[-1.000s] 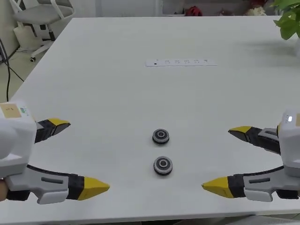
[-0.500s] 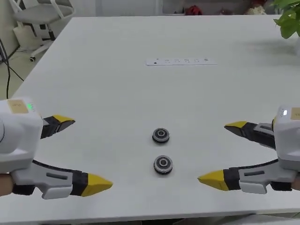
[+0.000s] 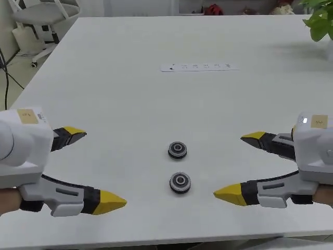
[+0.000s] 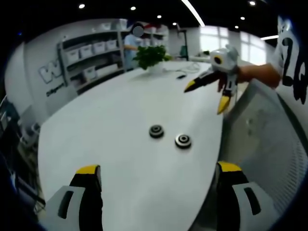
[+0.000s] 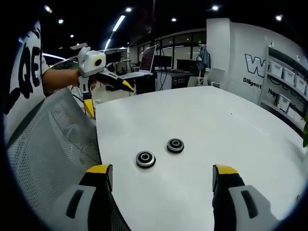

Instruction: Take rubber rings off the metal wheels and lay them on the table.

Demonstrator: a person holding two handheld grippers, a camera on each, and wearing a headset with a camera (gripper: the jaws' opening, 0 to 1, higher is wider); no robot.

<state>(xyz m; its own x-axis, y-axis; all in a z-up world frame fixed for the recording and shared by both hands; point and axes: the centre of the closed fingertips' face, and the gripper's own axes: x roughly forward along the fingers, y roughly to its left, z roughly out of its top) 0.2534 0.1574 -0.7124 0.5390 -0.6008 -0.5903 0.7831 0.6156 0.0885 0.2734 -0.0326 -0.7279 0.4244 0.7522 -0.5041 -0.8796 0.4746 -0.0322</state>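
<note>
Head view | left gripper (image 3: pixel 103 166) and right gripper (image 3: pixel 230 165), jaws wide apart, empty, closer to metal wheels (image 3: pixel 180 183) than before | rubber rings (image 3: pixel 170 150) still on | approach just starting

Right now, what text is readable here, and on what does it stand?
"W", with "Diligent" below: wall.
Shirt: large letters, cut off.
White strip: print too small.
Sticker on left gripper: too small.

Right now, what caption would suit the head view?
Open left tongs and open right tongs flank the far wheel and near wheel on a white table.
</note>
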